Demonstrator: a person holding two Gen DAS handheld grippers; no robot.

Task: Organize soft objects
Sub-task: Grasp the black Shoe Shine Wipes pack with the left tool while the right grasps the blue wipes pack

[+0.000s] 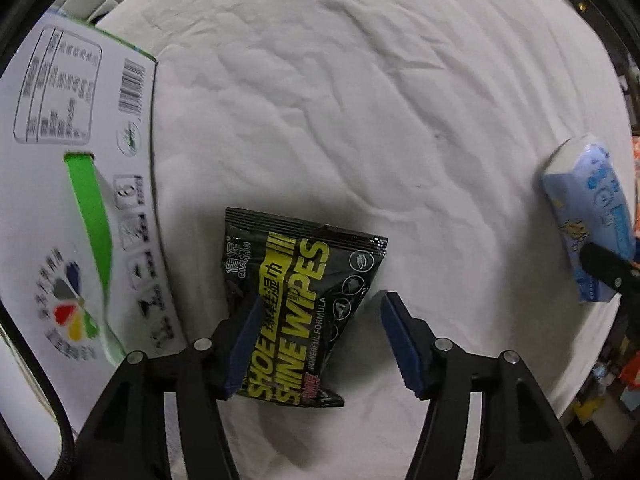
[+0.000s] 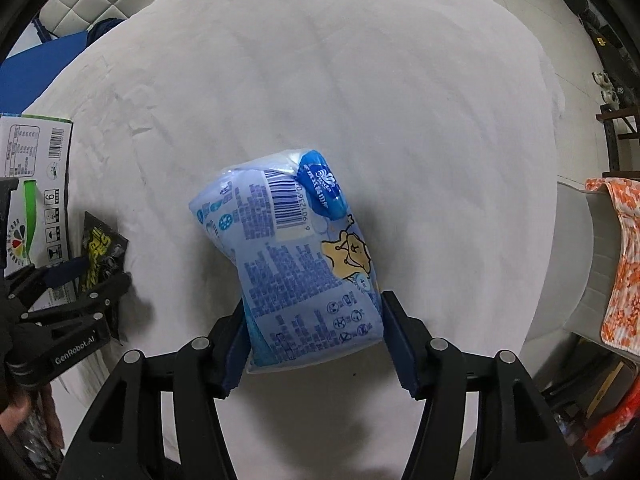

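Note:
A black and yellow shoe shine wipes pack (image 1: 298, 312) lies on the white sheet between the fingers of my open left gripper (image 1: 320, 340); the left pad touches or overlaps it, the right pad stands apart. It also shows in the right wrist view (image 2: 100, 254). A light blue tissue pack (image 2: 296, 264) sits between the fingers of my right gripper (image 2: 314, 336), whose pads press its sides. The same pack shows in the left wrist view (image 1: 592, 220).
A white and green cardboard box (image 1: 68, 200) stands at the left, close to the wipes pack; it also shows in the right wrist view (image 2: 32, 184). The white sheet (image 1: 360, 100) is wrinkled. An orange patterned cloth (image 2: 624, 256) hangs beyond the right edge.

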